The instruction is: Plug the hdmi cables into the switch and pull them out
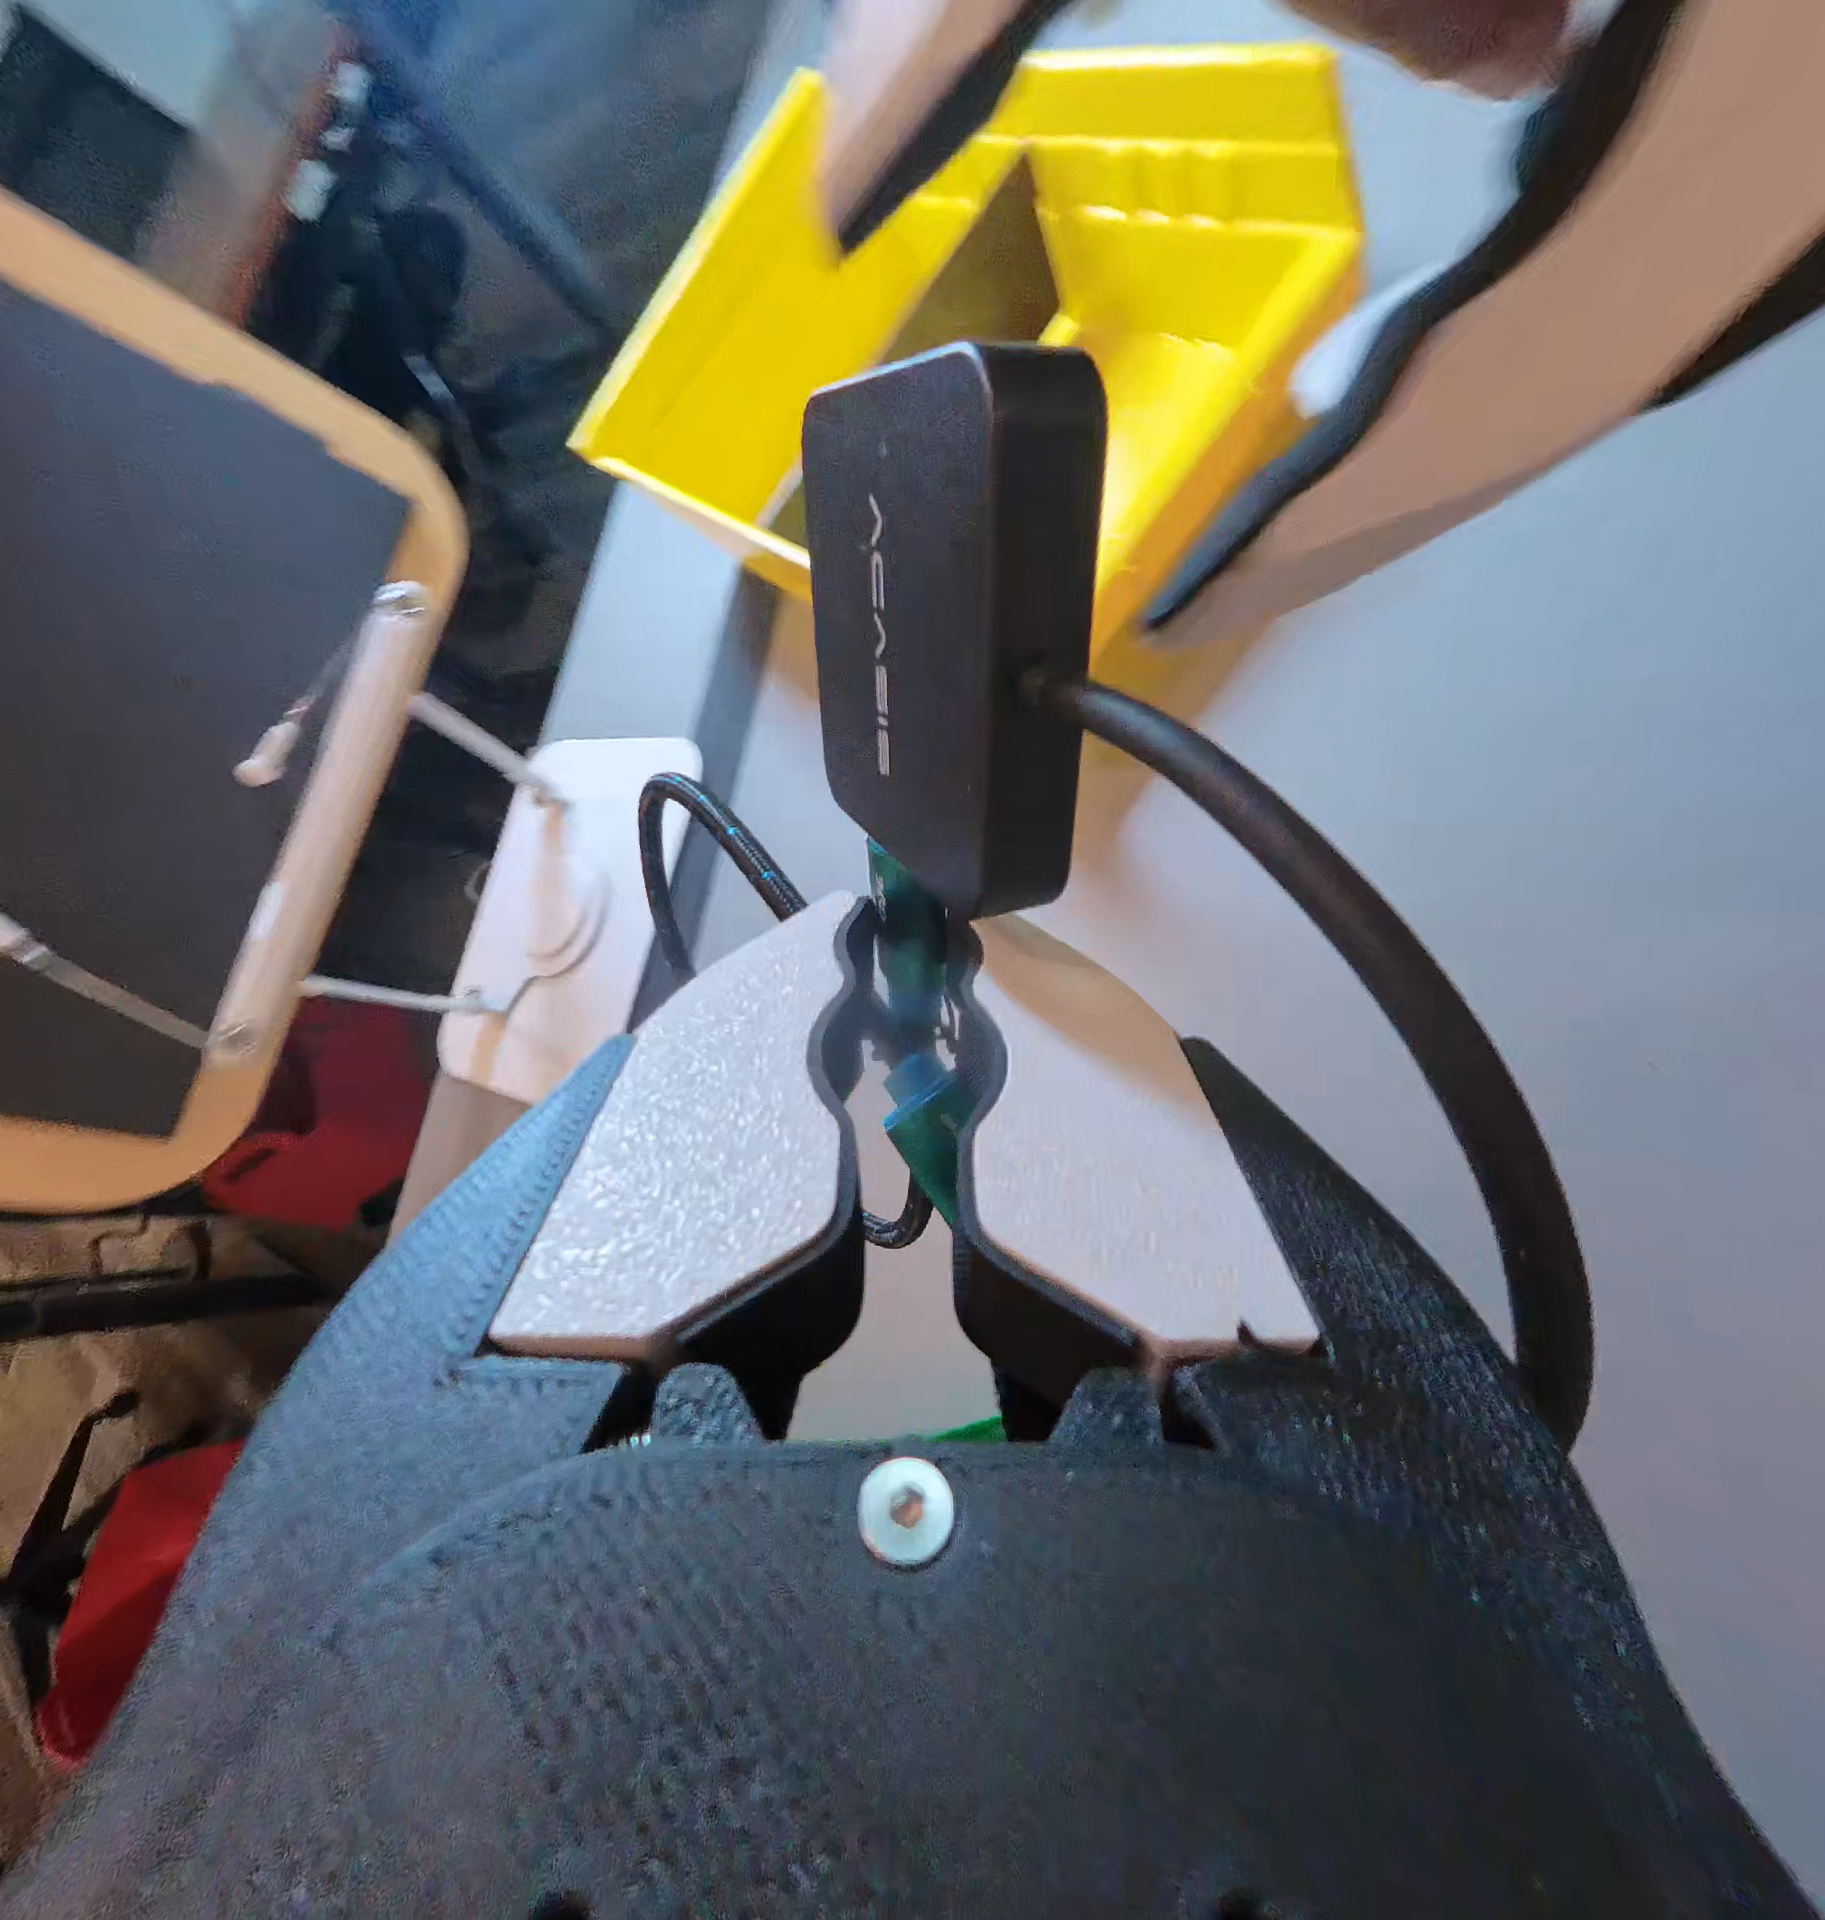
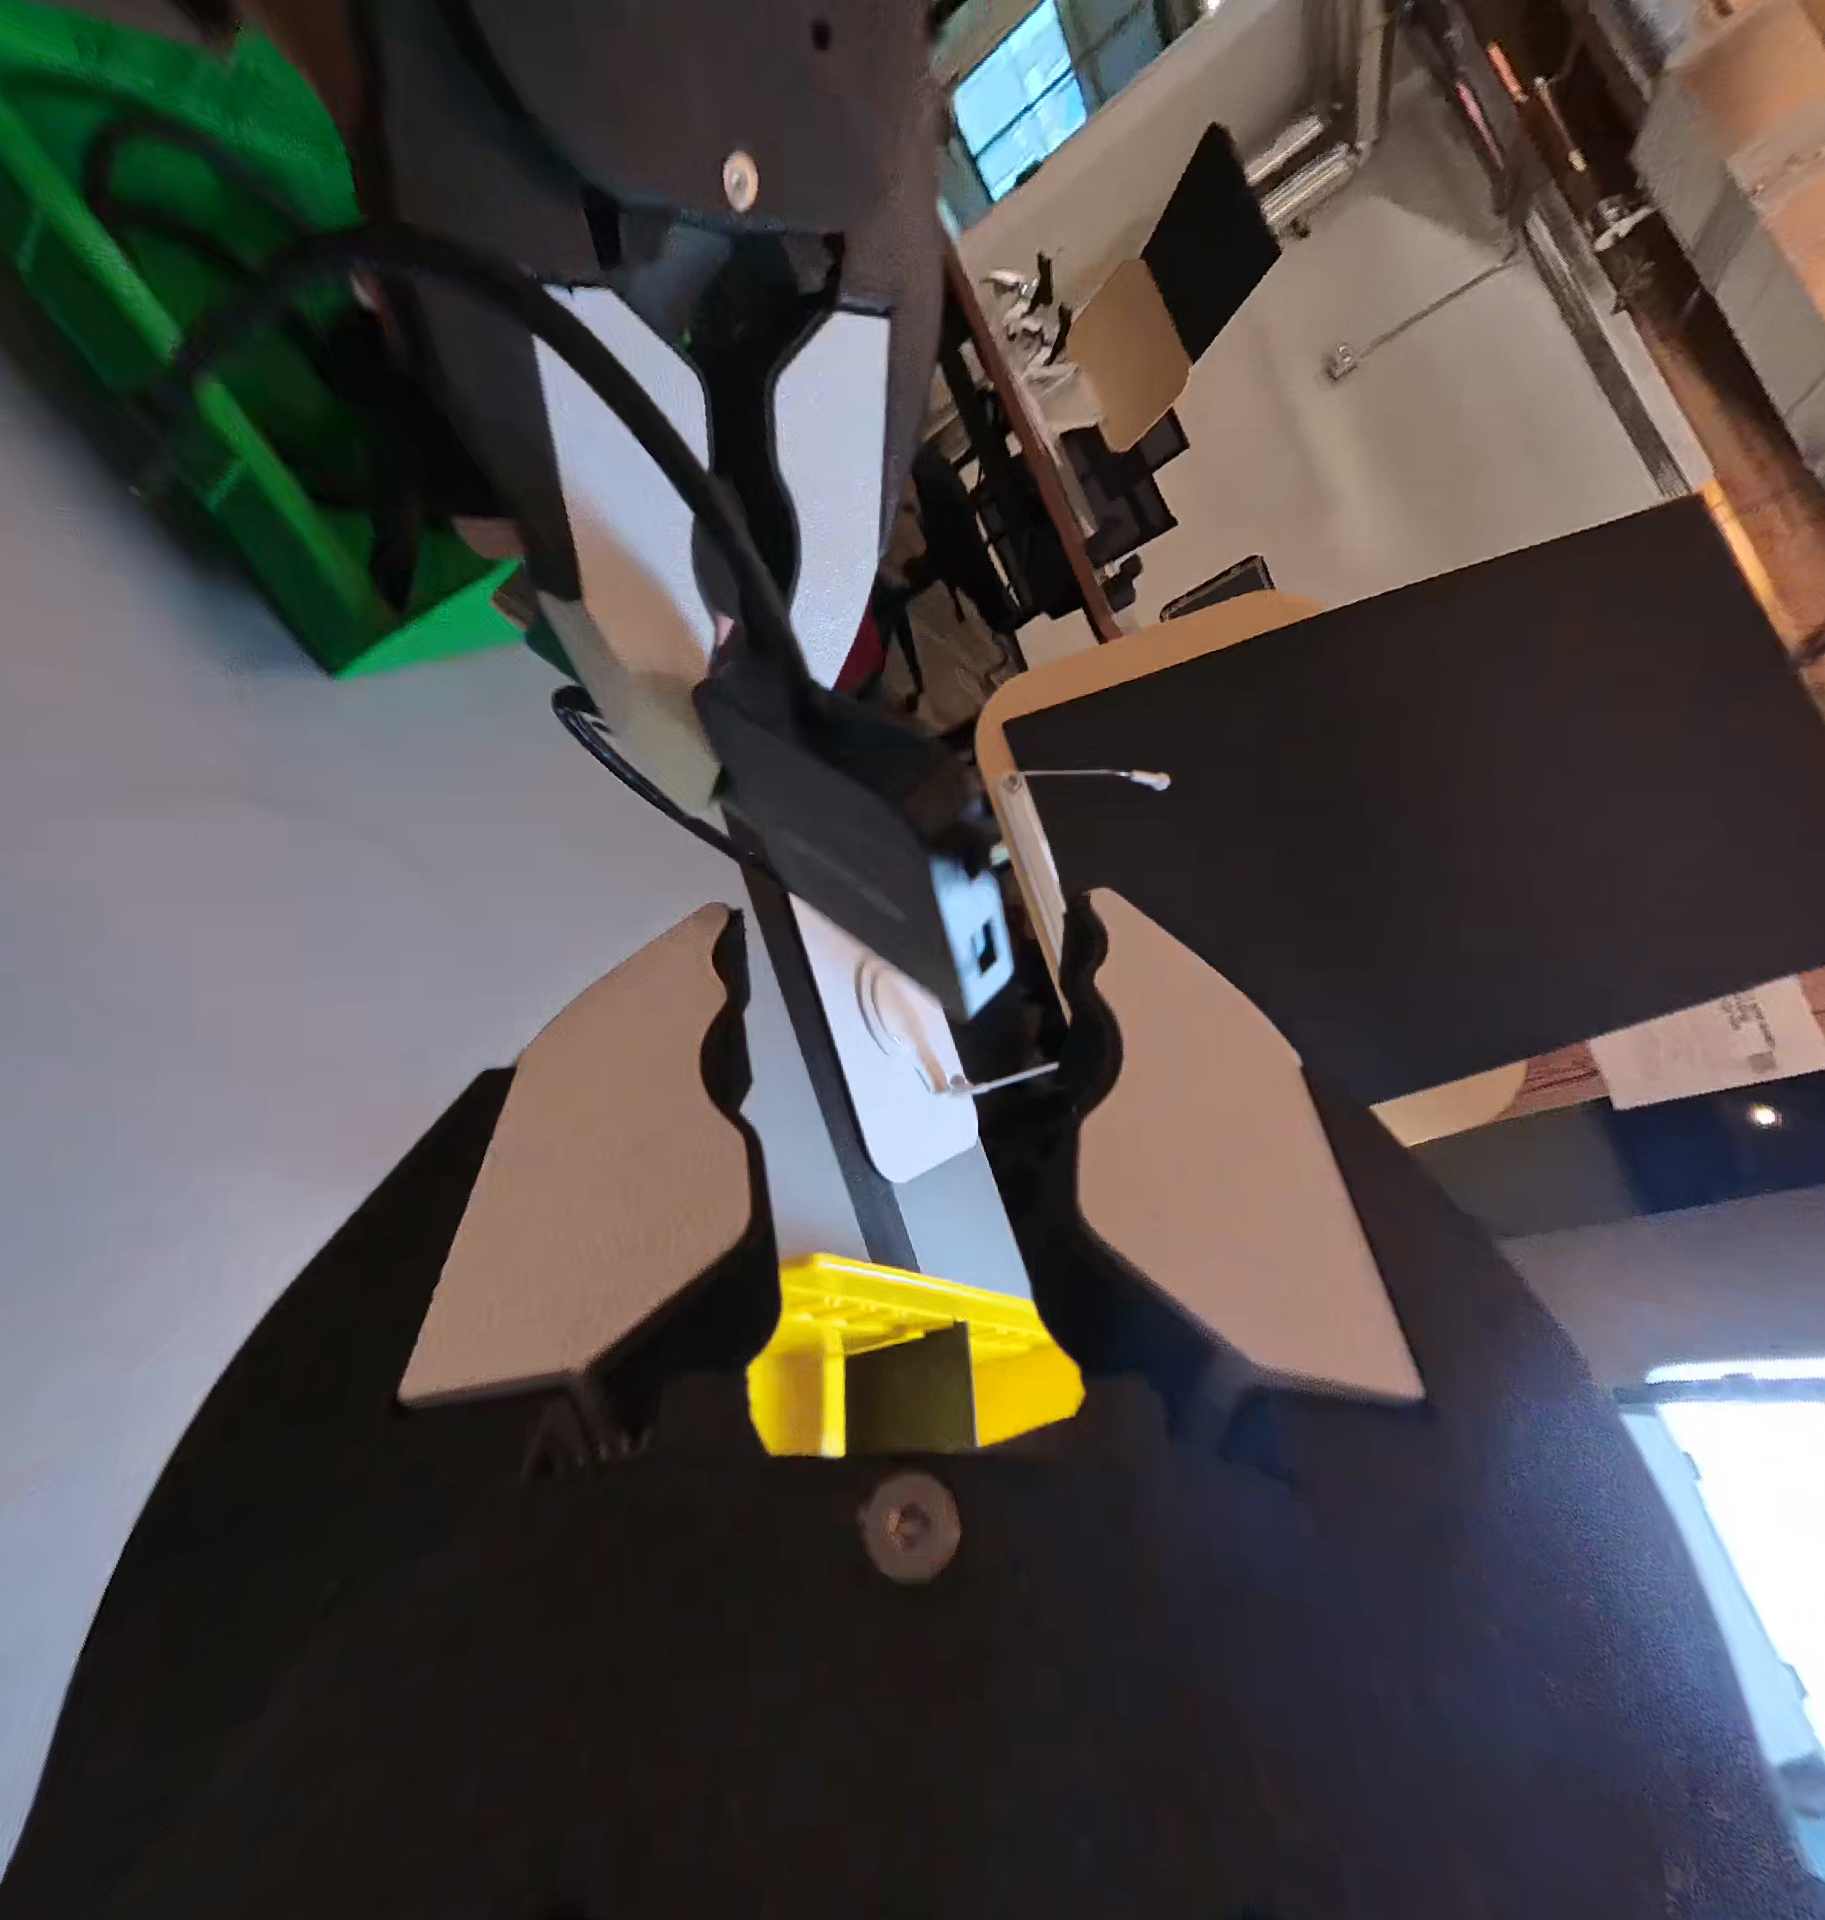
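Left gripper [image 1: 913, 997]: jaws clamping a green-blue HDMI plug [image 1: 913, 966], plug pointing toward 12 o'clock and sitting in the near end of the switch.

HDMI switch [image 1: 949, 623]: black, flat, rounded corners, being held off the worktop [image 1: 1614, 831], standing on end just beyond the left fingertips. In the right wrist view, switch [image 2: 846, 852] appearing at centre, its pale port end [image 2: 975, 940] facing toward 5 o'clock, no plug showing in that end.

Thick black cable [image 1: 1407, 956]: leaving the switch's side at 3 o'clock, arcing down toward 5 o'clock past the left gripper.

Thin braided black cable [image 1: 679, 842]: looping at 9 o'clock of the plug, running in behind the left finger.

Right gripper [image 2: 908, 935]: jaws standing apart, gripping nothing, switch lying just ahead of the gap. In the left wrist view, same gripper [image 1: 1303, 260] blurred, hovering at 1 o'clock above the switch.

Yellow bin [image 1: 1147, 312]: compartmented, resting on the grey worktop at 12 o'clock beyond the switch.

Green bin [image 2: 160, 312]: at 10 o'clock in the right wrist view, a dark cord lying across it.

Chair [image 1: 160, 675]: black seat, pale wood rim, standing at 9 o'clock off the worktop's edge.
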The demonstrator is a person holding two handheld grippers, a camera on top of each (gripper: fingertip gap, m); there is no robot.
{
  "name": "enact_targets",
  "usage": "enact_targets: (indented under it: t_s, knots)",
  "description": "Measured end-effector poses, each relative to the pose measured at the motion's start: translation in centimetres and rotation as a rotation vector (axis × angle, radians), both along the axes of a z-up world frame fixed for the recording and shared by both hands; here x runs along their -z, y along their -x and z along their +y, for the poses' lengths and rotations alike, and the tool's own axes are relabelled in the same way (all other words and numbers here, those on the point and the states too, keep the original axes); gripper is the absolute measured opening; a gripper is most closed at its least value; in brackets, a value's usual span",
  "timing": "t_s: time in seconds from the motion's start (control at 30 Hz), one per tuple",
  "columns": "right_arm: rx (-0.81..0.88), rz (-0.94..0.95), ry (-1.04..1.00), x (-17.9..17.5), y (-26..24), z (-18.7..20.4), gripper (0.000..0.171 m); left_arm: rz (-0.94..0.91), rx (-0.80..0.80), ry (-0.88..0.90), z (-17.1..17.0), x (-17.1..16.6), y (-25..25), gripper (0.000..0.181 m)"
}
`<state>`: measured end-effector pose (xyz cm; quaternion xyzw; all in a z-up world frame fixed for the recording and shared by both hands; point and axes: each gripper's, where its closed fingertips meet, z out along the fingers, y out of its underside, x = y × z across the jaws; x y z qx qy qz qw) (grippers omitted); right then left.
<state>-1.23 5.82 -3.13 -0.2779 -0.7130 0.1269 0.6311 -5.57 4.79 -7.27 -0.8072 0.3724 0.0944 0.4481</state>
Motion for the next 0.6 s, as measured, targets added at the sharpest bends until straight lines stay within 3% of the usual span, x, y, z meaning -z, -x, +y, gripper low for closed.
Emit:
enact_targets:
  t_s: [0.13,0.27,0.37,0.47,0.6]
  knots:
    - [-0.079,-0.091,-0.115,3.3,1.1,-0.7,0.037,0.078,0.065,0.095,-0.6,2.8,-1.6,0.013]
    - [-0.139,-0.09,-0.119,3.5,0.8,-1.3,0.024,0.03,0.08,0.082,-1.0,2.5,-1.0,0.013]
    - [-0.188,-0.043,-0.03,1.9,-0.2,-1.3,0.016,-0.071,0.128,-0.077,-1.4,-1.1,-1.3,0.014]
    - [-0.215,0.036,0.064,-0.7,-1.9,-0.5,0.014,-0.194,0.075,-0.348,-2.1,-7.3,0.1,0.012]
    - [-0.255,0.237,0.201,-5.7,-5.2,0.8,0.014,-0.43,0.091,-0.607,-5.4,-13.7,2.4,0.014]
